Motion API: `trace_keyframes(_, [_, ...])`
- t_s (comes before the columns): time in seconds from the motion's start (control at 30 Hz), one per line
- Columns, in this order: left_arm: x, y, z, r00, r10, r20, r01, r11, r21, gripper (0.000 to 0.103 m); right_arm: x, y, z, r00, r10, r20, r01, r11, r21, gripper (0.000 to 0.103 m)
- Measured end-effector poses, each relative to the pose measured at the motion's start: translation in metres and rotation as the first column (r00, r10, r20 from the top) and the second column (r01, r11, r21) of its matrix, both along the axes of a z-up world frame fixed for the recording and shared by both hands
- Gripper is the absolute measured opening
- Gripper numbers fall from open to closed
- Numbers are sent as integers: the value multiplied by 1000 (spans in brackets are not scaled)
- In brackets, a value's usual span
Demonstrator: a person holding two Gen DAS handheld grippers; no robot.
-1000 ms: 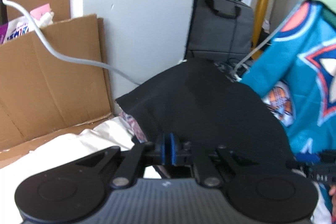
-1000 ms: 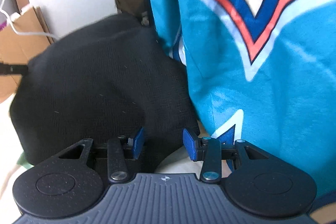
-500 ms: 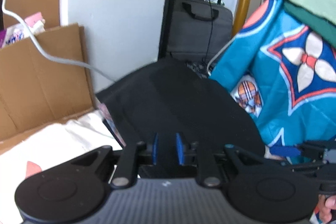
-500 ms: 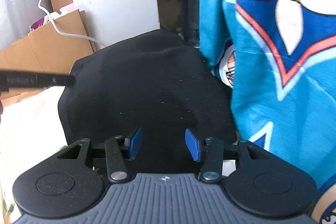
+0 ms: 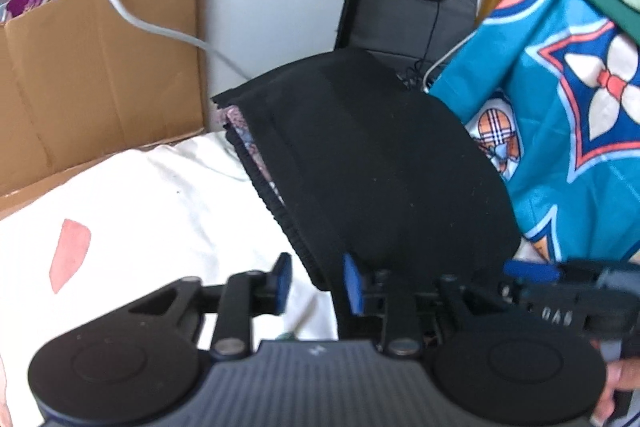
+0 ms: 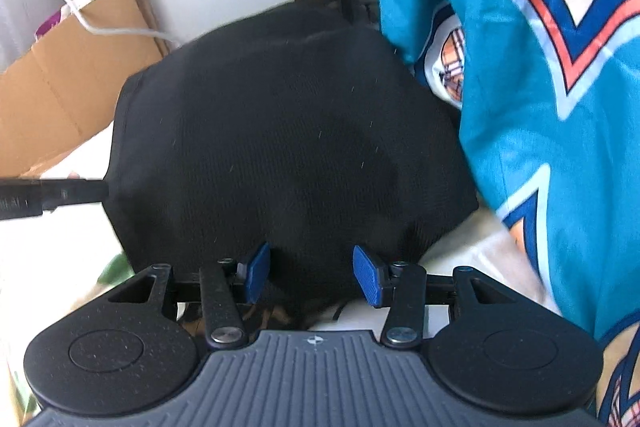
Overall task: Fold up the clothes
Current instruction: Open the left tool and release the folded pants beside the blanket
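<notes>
**Left gripper lets go of the black garment**

We see that our left gripper (image 5: 314, 283), clamped tight on the black garment (image 5: 372, 163) 1 second ago and barely parted half a second ago, now stands with its jaws spread and nothing between them. The cloth's ribbed near edge lies just ahead of the blue fingertips (image 5: 352, 283), apart from them. We judge this a release: the garment has been set down as a compact, doubled-over bundle on the white sheet (image 5: 152, 211), a patterned layer peeking out beneath its left edge.

Our right gripper (image 6: 310, 273) is likewise spread wide and empty, as it was throughout; the garment's near hem lies just past its tips. The bundle sits beside the hanging teal blanket (image 6: 540, 87), on its left. Whether another fold is due, we cannot tell.
</notes>
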State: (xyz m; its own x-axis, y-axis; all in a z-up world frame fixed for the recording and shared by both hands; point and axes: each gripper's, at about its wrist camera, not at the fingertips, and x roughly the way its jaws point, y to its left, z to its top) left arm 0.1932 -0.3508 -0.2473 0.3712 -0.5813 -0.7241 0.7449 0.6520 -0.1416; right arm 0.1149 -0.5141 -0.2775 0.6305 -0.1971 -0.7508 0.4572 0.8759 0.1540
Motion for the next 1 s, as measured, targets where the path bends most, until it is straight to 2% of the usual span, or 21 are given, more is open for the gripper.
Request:
trace_keyframes(0.03, [-1,2,2,1000,6,-1,-6,1000,5,53,-1,1,3,1000,-10,-4,10,1000,10,55])
trace_keyframes(0.07, [-2,4,5,1000,13,-4,-13,1000,10,56,-3,1,6,1000,-20,-8,20,1000,20,57])
trace_keyframes(0.13, [-3,8,12,999,31,-27,-31,999,16,66,-5,2,14,999,-39,-14,40,999,37,72])
trace_keyframes(0.17, [-3,10,16,998,43,-40,-42,999,20,69,-6,4,19,999,-50,-13,50,998,41,76])
trace_keyframes(0.23, [-4,13,27,998,54,-45,-52,997,49,83,-6,8,31,999,-53,-14,53,998,41,92])
trace_keyframes(0.3, [-4,16,43,998,61,-21,-60,995,80,86,-5,12,45,999,-44,-15,45,998,37,96])
trace_keyframes(0.43, [-4,27,79,998,60,-21,-58,994,91,97,-1,19,76,999,-30,-40,32,999,41,100])
trace_keyframes(0.5, [-3,34,95,997,76,-30,-72,992,104,99,-1,22,90,998,-27,-61,30,998,48,102])
trace_keyframes(0.67, [-2,51,134,991,122,-52,-114,983,143,101,-2,28,130,996,-29,-82,36,996,80,102])
trace_keyframes(0.8, [-1,68,171,974,212,-79,-197,967,159,101,-7,36,168,996,-22,-88,30,995,92,102])
trace_keyframes(1.0, [-18,85,223,972,229,-58,-216,960,177,102,-17,47,220,996,-27,-86,38,991,129,102])
